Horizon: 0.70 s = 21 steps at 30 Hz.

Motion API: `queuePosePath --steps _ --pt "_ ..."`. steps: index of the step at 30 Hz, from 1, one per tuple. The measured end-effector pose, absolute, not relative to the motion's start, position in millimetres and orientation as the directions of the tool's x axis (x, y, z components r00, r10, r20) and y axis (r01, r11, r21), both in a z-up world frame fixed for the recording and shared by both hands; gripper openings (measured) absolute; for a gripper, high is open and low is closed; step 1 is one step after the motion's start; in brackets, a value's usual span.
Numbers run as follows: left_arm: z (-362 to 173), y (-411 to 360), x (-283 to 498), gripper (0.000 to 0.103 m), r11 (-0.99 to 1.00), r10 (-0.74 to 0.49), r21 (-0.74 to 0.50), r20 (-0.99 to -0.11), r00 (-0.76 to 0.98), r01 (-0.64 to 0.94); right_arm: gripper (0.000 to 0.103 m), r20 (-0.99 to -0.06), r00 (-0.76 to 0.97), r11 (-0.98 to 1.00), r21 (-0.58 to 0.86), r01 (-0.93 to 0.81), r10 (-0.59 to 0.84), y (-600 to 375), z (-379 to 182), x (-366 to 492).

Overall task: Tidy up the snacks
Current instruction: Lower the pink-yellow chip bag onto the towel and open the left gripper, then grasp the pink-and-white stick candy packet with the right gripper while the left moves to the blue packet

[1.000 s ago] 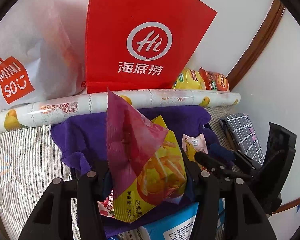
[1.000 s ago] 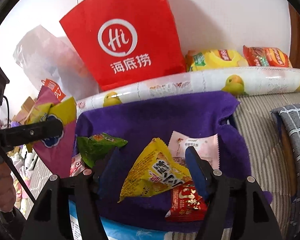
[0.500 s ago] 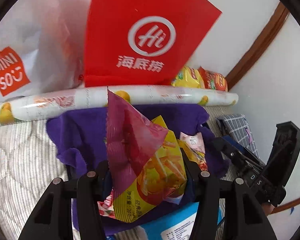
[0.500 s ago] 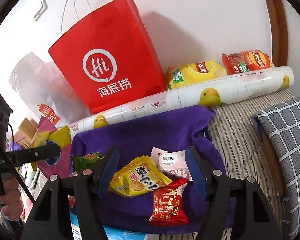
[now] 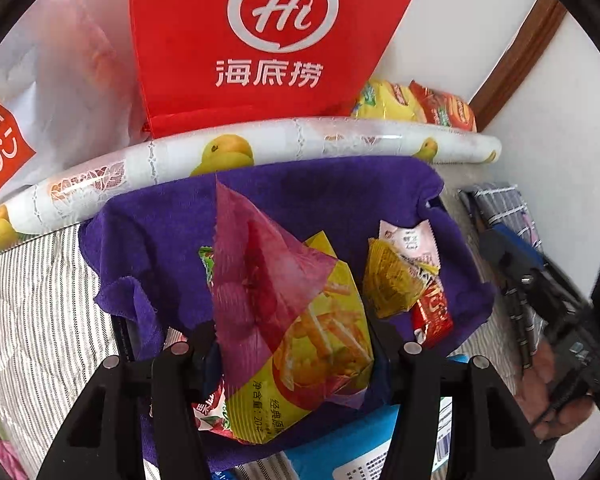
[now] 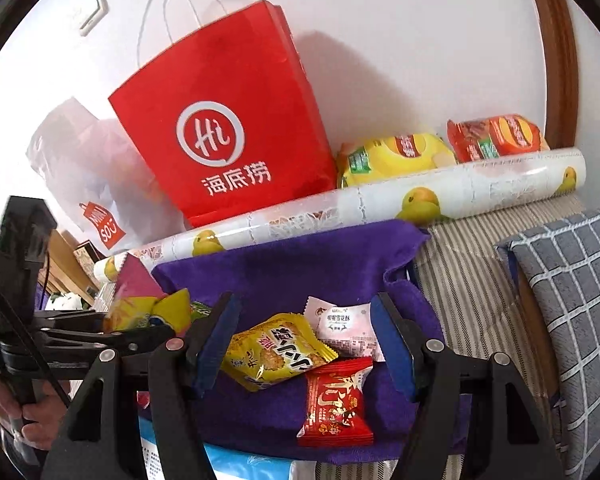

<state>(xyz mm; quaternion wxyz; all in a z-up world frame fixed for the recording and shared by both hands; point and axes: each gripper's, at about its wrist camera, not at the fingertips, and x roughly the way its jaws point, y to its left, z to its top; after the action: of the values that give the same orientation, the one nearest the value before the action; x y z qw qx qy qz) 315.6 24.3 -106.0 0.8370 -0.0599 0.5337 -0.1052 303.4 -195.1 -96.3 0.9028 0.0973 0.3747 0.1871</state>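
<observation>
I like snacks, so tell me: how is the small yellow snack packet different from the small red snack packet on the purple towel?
The small yellow snack packet is yellow with dark lettering; the small red snack packet is red with gold lettering. The yellow one lies tilted and farther back, overlapping a white packet; the red one lies upright-facing, nearest the camera. Both rest on the purple towel between the open right gripper fingers, ungrasped.

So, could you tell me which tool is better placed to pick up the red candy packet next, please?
The right tool: it is open above the purple cloth, with the red candy packet just below its gap. The left tool is shut on a chip bag.
</observation>
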Motion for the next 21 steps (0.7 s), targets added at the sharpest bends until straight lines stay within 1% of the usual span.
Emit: queuePosePath --steps 4,8,11,17,21 --pt "-105.2 22.2 314.9 0.059 0.979 -0.201 -0.17 -0.891 0.407 0.111 0.068 -0.629 0.666 0.916 0.292 -0.276 0.401 -193.7 -86.6 287.0" --pt "-96.5 24.4 310.9 0.066 0.985 -0.171 -0.143 -0.885 0.432 0.099 0.068 -0.653 0.662 0.93 0.239 -0.281 0.368 -190.7 -84.8 262.9" --pt "-84.6 29.5 305.9 0.066 0.983 -0.184 -0.158 -0.871 0.456 0.094 0.068 -0.669 0.655 0.935 0.212 -0.284 0.351 -190.4 -85.2 241.9" --pt "-56.7 31.2 289.4 0.066 0.98 -0.198 -0.164 -0.835 0.514 0.112 0.068 -0.687 0.635 0.934 0.221 -0.282 0.354 -191.5 -82.6 203.3" --pt "-36.3 25.7 273.5 0.066 0.977 -0.211 -0.16 -0.806 0.553 0.139 0.066 -0.682 0.616 0.917 0.258 -0.303 0.395 -190.1 -82.4 176.4"
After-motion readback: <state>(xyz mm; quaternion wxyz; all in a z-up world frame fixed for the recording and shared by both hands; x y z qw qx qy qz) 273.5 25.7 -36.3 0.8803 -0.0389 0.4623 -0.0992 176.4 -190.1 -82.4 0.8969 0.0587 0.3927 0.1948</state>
